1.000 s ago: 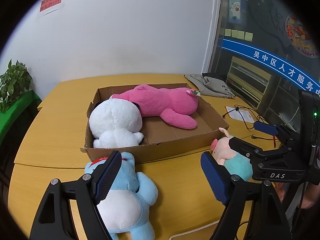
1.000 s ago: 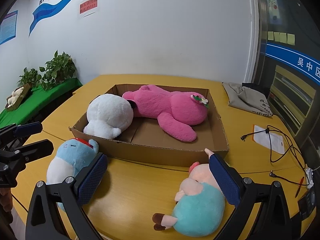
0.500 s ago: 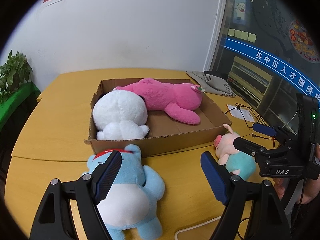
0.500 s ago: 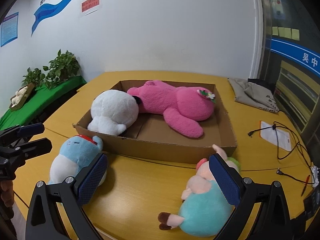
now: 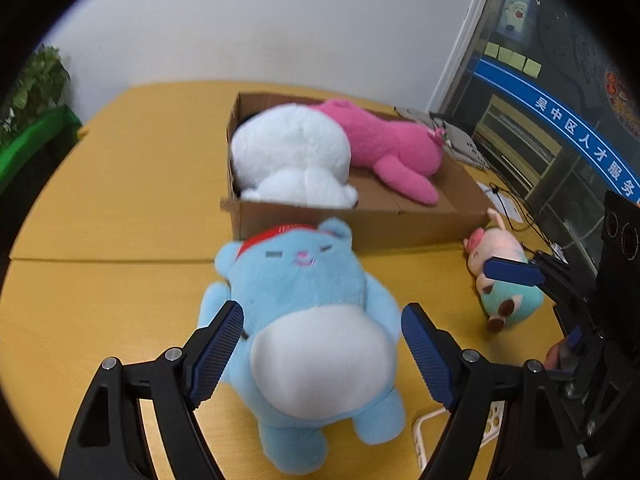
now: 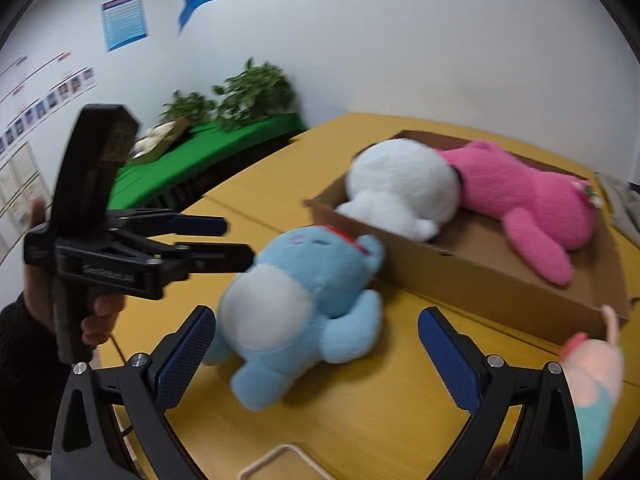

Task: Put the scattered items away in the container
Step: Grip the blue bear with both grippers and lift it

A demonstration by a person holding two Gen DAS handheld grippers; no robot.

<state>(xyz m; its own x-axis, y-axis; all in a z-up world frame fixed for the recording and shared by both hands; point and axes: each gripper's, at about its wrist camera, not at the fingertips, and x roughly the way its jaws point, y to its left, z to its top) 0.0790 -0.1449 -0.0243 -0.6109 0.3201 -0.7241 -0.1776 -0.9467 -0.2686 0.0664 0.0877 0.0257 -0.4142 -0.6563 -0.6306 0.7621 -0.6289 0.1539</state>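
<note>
- My left tongs [image 5: 322,334], black arms with ridged blue pads, fill the bottom of the left view; their jaws stand wide apart, one pad on each side of the white belly, though whether the left pad touches the fur I cannot tell.
- Between those pads lies a light blue plush bear with a white belly and red cap [image 5: 306,320], on its back in the centre of the frame, head toward the box.
- My right tongs [image 6: 316,350] sit at the bottom of the right view, jaws spread wide and holding nothing.
- A small pink plush pig in a teal outfit [image 5: 502,280] lies at right of the left view.
- The shallow brown cardboard box [image 5: 400,226] sits above centre on the yellow wooden table [image 5: 120,200].
- Inside lie a round white plush toy [image 5: 292,160] and a long pink plush toy [image 5: 394,152].
</note>
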